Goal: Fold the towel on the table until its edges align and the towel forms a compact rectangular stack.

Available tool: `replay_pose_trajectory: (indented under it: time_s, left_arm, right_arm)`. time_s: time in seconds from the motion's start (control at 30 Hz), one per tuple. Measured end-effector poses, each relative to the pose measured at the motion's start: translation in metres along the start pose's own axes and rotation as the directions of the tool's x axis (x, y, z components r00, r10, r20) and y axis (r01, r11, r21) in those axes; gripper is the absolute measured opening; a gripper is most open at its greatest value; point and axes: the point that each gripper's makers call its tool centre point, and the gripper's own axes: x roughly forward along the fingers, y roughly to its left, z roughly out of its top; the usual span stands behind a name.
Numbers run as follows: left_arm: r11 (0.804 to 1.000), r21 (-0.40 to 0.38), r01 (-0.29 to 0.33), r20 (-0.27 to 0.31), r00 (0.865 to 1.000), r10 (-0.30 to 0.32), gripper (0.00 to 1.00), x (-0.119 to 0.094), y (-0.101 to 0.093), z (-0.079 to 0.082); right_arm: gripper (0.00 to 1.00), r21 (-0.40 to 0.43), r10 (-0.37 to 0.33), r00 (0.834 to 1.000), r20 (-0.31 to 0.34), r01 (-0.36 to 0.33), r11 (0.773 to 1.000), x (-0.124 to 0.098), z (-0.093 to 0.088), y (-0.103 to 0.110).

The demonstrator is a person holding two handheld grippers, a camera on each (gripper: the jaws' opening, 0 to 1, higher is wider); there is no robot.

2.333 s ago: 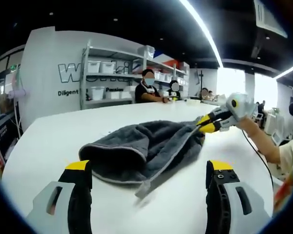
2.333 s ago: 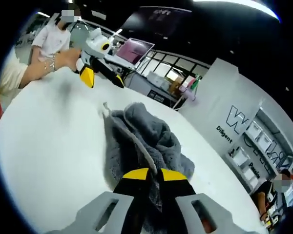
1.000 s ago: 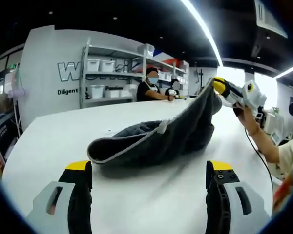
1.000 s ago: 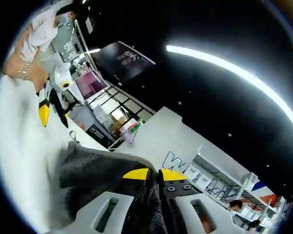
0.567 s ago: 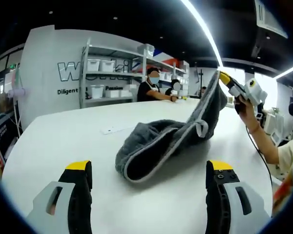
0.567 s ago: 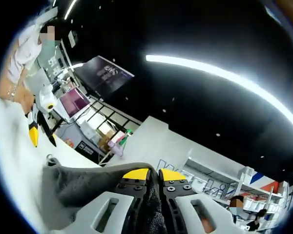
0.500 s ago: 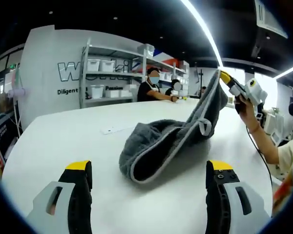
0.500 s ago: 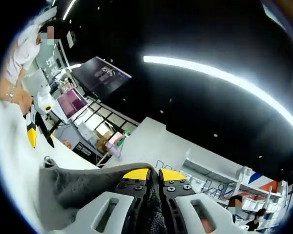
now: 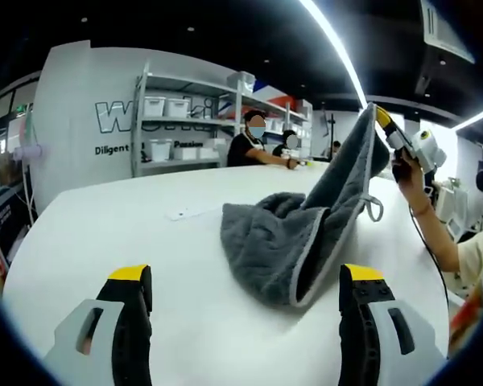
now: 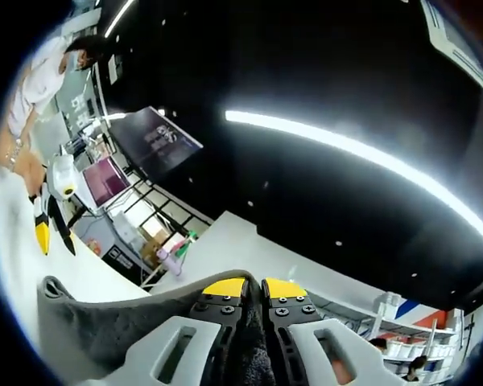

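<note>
Left gripper view: the left tongs (image 9: pixel 245 301) are being held released, jaws wide apart, nothing between them. The grey towel (image 9: pixel 306 229) is lying ahead of them on the white bench (image 9: pixel 105 233), its long axis rising rightward to the right tongs (image 9: pixel 380 117), which are pinching its top corner. Bins on the shelf (image 9: pixel 177 121) are being seen; contents unreadable.

Right gripper view: the right tongs (image 10: pixel 253 288) are being kept clenched on the towel (image 10: pixel 113 326) edge; the left tongs (image 10: pixel 52 233) are well apart, beyond the hanging cloth. The free lower end is judged nearer the left tongs.
</note>
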Motion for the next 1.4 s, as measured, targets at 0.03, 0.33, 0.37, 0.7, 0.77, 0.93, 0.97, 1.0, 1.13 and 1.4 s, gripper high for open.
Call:
replay_pose_trajectory:
  time_s: [0.03,0.33,0.37,0.7,0.77,0.93,0.97,1.0,1.13,1.4]
  left_arm:
    - [1.000,0.000,0.000,0.000,1.000,0.000,0.95,0.000,-0.001,0.000]
    - [1.000,-0.001,0.000,-0.004,1.000,0.000,0.95,0.001,0.001,-0.001]
    - [1.000,-0.002,0.000,-0.004,1.000,0.000,0.95,0.001,0.000,-0.001]
    - [1.000,-0.001,0.004,-0.001,1.000,-0.004,0.95,0.001,0.000,0.000]
    - [1.000,-0.001,0.004,-0.002,1.000,-0.004,0.95,0.001,0.000,0.000]
    - [1.000,-0.003,0.006,-0.005,1.000,-0.006,0.95,0.002,0.001,-0.001]
    - [1.000,-0.002,0.007,-0.006,1.000,-0.007,0.95,0.002,0.001,-0.001]
    - [1.000,-0.002,0.006,-0.006,1.000,-0.006,0.95,0.002,0.001,-0.001]
    - [1.000,-0.004,0.005,-0.007,1.000,-0.006,0.95,0.002,0.001,-0.001]
    - [1.000,-0.003,0.008,-0.011,1.000,-0.008,0.95,0.002,-0.001,-0.003]
  right_arm:
    - [0.03,0.000,-0.002,1.000,0.002,0.002,1.000,0.000,0.001,-0.001]
    - [0.04,0.010,-0.056,0.989,-0.137,0.058,0.998,0.001,-0.037,-0.015]
    - [0.04,0.013,-0.064,0.984,-0.167,0.067,0.998,0.000,-0.045,-0.018]
    - [0.04,0.201,-0.141,0.933,-0.333,0.216,0.956,-0.015,-0.102,-0.059]
    - [0.04,0.229,-0.136,0.927,-0.350,0.226,0.947,-0.018,-0.110,-0.064]
    - [0.04,0.276,-0.109,0.913,-0.394,0.230,0.933,-0.023,-0.128,-0.067]
    - [0.04,0.281,-0.104,0.906,-0.409,0.234,0.931,-0.025,-0.133,-0.067]
    - [0.04,0.289,-0.093,0.892,-0.443,0.241,0.926,-0.029,-0.140,-0.065]
    - [0.05,0.323,-0.048,0.820,-0.571,0.278,0.905,-0.043,-0.177,-0.061]
    - [0.08,0.329,0.038,0.660,-0.751,0.323,0.887,-0.080,-0.243,-0.047]
